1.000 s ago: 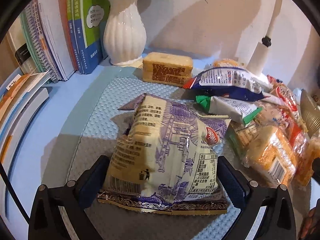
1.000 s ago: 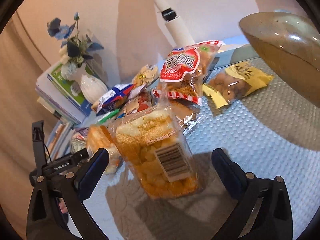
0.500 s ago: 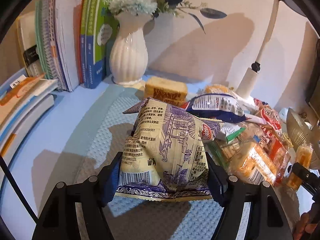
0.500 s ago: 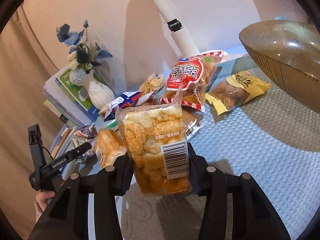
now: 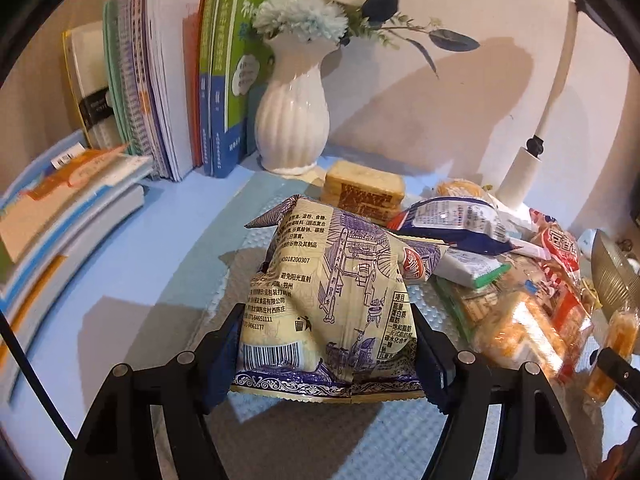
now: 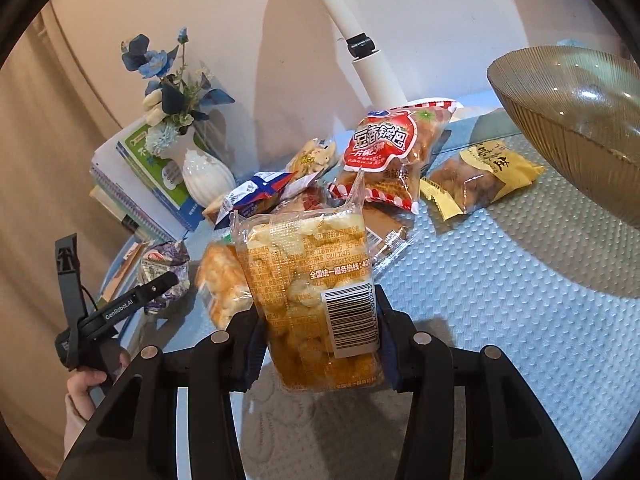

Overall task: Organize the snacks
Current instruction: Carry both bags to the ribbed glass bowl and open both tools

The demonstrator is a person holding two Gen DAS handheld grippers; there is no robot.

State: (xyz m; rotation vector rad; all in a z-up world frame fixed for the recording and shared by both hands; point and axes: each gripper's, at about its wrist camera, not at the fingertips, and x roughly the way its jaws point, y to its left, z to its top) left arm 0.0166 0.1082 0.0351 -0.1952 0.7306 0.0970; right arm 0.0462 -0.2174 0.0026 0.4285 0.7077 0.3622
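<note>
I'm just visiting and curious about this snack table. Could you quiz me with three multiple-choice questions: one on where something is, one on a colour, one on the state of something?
1. Where is the vase?
A. right of the upright books
B. inside the bowl
C. on the stacked books

2. What colour is the vase?
A. red
B. white
C. black

3. What are the right tongs doing?
A. hanging open, holding nothing
B. gripping the bowl
C. clamping a clear snack pack

Answers: A, it stands beside the books; B, white ribbed body; C, pads press the pack's sides.
</note>
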